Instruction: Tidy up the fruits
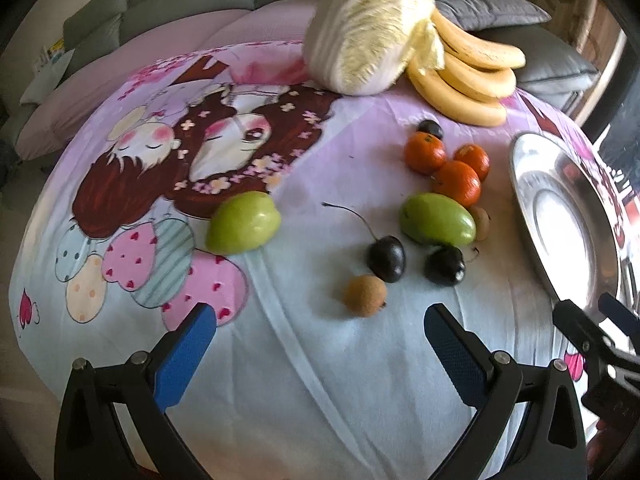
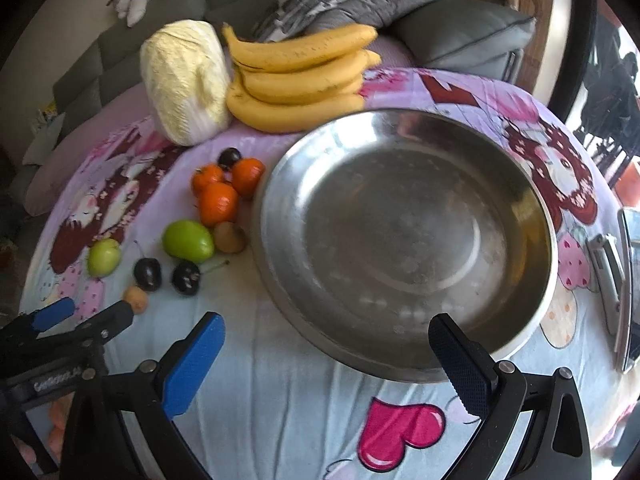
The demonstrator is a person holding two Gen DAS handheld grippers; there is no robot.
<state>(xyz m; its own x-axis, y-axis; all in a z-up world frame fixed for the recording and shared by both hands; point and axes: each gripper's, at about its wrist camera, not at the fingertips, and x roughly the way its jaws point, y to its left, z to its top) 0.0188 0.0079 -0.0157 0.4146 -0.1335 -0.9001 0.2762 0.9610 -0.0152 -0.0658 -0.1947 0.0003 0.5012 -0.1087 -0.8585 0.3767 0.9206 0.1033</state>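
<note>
Fruit lies loose on a cartoon-print cloth: three tangerines [image 1: 424,152] [image 2: 218,202], two green fruits [image 1: 242,222] [image 1: 438,220], dark cherries [image 1: 386,258] [image 2: 147,274], a brown longan [image 1: 365,295] [image 2: 136,298] and a bunch of bananas [image 1: 468,76] [image 2: 296,76]. An empty steel bowl [image 1: 560,208] [image 2: 400,232] sits to their right. My left gripper [image 1: 320,332] [image 2: 94,312] is open and empty, just short of the longan. Open and empty too, my right gripper [image 2: 326,336] [image 1: 586,306] hovers at the bowl's near rim.
A napa cabbage [image 1: 368,28] [image 2: 184,80] stands beside the bananas at the far edge. Flat metal objects [image 2: 608,276] lie at the table's right edge. A sofa with cushions [image 2: 460,32] is behind the round table.
</note>
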